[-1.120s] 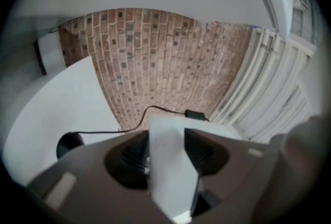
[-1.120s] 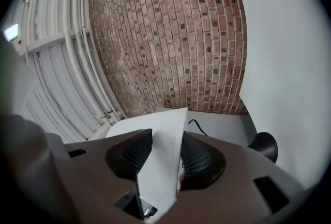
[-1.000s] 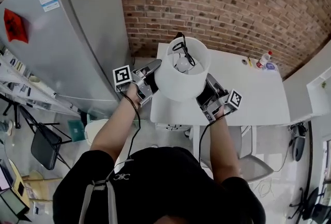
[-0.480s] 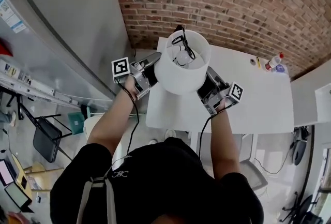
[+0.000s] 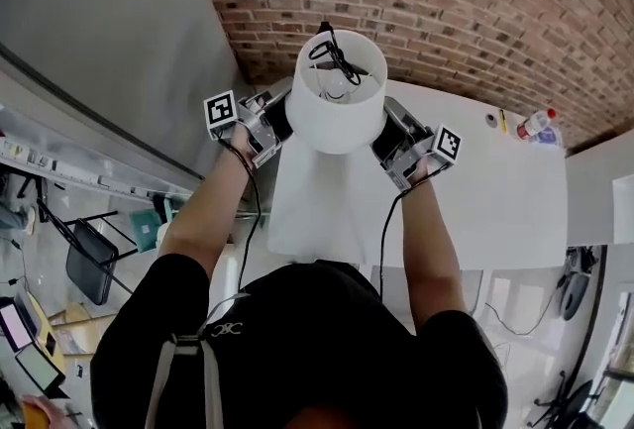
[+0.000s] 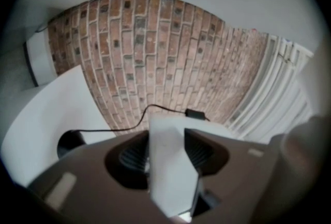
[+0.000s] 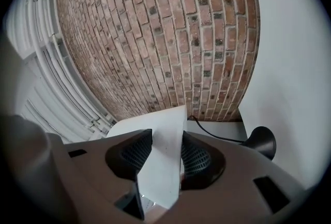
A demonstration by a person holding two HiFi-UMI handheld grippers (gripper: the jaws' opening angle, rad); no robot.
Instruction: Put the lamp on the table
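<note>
Head view: lamp (image 5: 339,110) shade hides its base | left gripper (image 6: 166,158), right gripper (image 7: 160,158): jaws clamp lamp

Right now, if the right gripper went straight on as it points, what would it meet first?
The right gripper is shut on the lamp shade, so that comes first. Beyond it, the brick wall seems next, though depth is unclear.

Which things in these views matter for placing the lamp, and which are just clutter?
In the job:
- lamp, white shade
- left gripper, shut on the lamp
- right gripper, shut on the lamp
- white table, the target

Lying about:
- bottle, at the table's far right end
- folding chair, on the floor to the left
</note>
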